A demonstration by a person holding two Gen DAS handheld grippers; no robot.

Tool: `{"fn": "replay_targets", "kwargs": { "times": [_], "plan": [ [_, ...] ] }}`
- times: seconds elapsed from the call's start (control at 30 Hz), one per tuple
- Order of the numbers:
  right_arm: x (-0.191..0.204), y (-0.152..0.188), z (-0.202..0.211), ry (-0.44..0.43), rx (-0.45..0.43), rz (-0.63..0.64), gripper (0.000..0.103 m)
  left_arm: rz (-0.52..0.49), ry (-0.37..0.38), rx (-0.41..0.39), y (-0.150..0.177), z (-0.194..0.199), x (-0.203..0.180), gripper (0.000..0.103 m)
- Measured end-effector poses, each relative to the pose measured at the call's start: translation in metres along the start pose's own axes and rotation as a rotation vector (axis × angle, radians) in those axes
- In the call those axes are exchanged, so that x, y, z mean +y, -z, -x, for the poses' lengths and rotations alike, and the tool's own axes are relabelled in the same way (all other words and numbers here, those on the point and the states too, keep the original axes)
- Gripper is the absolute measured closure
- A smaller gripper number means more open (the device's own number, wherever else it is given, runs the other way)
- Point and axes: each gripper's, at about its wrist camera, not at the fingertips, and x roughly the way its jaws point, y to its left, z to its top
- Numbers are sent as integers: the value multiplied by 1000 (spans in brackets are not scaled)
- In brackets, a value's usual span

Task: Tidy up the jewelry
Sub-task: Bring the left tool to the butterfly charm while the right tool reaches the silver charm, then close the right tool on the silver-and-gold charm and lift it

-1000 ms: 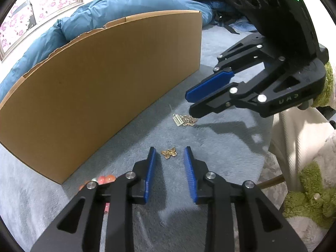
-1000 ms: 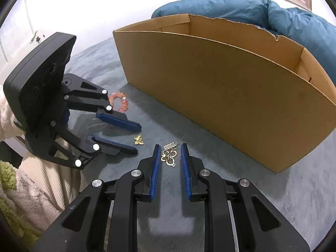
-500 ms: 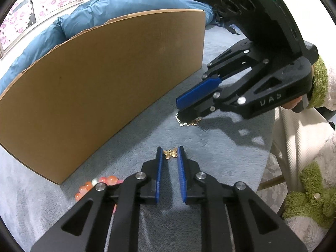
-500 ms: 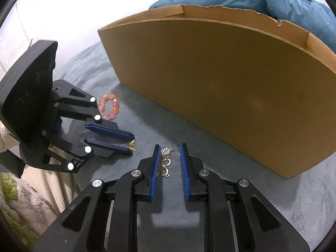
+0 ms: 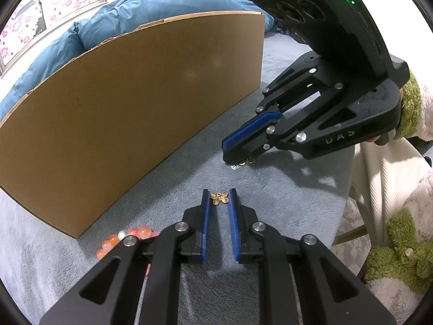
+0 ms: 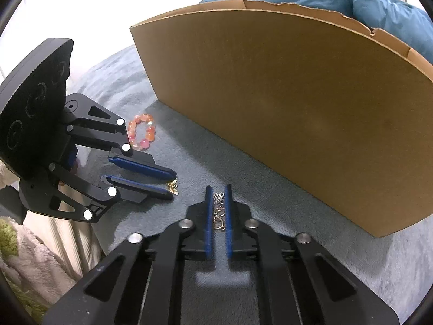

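A small gold butterfly charm (image 5: 219,197) lies on the grey blanket between the tips of my left gripper (image 5: 218,195), whose jaws have closed onto it. It also shows in the right wrist view (image 6: 173,188). A gold chain piece with rings (image 6: 218,211) sits between the blue pads of my right gripper (image 6: 218,193), jaws nearly together around it. From the left wrist view the right gripper (image 5: 230,159) presses down on the chain (image 5: 242,163). A pink bead bracelet (image 6: 142,131) lies by the box.
A long cardboard box (image 5: 130,94) stands just behind the jewelry, open at the top (image 6: 297,103). A blue duvet (image 5: 135,10) lies behind it. The blanket's edge drops off near a white radiator (image 6: 73,238).
Both grippers moved forward and down and narrowed their jaws: the left one around the butterfly charm, the right one around the chain piece.
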Motion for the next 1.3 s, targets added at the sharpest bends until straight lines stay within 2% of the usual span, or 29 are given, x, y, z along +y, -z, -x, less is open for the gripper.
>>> {"fn": "replay_targets", "kwargs": {
  "times": [0.37,0.6,0.67,0.77,0.8,0.87,1.03,1.13,1.3],
  "plan": [
    [-4,0,13,-13,-39,-33,103,-6,-3,0,0,0,1,90],
    [-24,2,34,7,-70,-92,103,-8,-4,-1,-1,0,1,91],
    [-29,2,36,-15,-67,-113,103,-8,-5,-1,-1,0,0,91],
    [-29,-1,38,-47,-50,-131,99,-7,-5,-1,0,0,0,91],
    [-26,-2,37,-57,-42,-121,89,-7,-5,-1,0,0,0,91],
    [-18,-3,32,-53,-29,-101,77,-6,-4,0,-1,1,0,91],
    [-11,-7,16,-21,27,-63,77,-7,-4,-2,0,1,1,91],
    [-8,-7,10,-16,48,-34,81,-9,-2,-2,0,0,1,91],
    [2,-6,6,29,66,40,99,-10,-3,-3,0,0,0,91]
  ]
}}
